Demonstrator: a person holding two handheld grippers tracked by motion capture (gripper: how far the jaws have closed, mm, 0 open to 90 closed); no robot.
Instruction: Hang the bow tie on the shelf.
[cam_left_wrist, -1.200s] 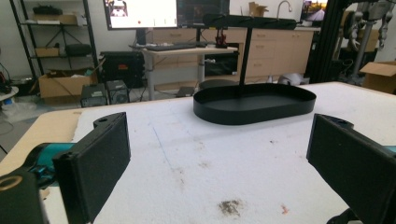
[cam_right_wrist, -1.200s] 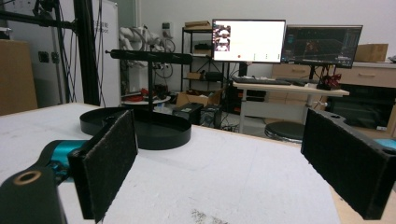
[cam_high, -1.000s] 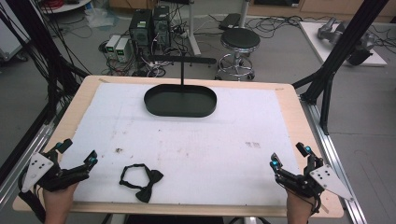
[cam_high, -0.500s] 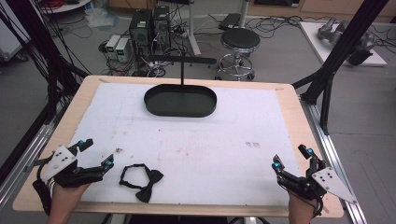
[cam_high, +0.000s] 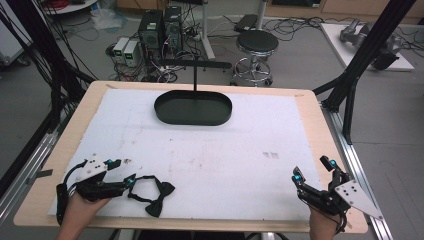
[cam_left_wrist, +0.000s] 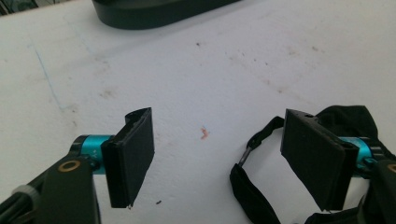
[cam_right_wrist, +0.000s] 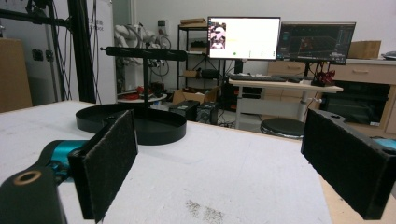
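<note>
A black bow tie (cam_high: 152, 193) with its strap lies on the white mat near the front left. My left gripper (cam_high: 122, 172) is open just to its left, one pad by the strap; in the left gripper view the gripper (cam_left_wrist: 219, 156) has the bow tie (cam_left_wrist: 348, 119) and its strap (cam_left_wrist: 247, 186) behind and beside the right-hand pad, with bare mat between the jaws. My right gripper (cam_high: 312, 170) stands open at the front right corner with nothing between its pads (cam_right_wrist: 105, 163). A black oval-based stand (cam_high: 193, 106) with a T-bar is at the back middle.
The white mat (cam_high: 210, 150) covers most of the wooden table (cam_high: 320, 130). The stand (cam_right_wrist: 135, 119) rises ahead of the right gripper. Beyond the table are a stool (cam_high: 256, 45), computers and cables on the floor. Black frame posts flank both sides.
My left gripper has moved right along the front edge and turned, reaching the bow tie's strap. The right gripper has barely shifted.
</note>
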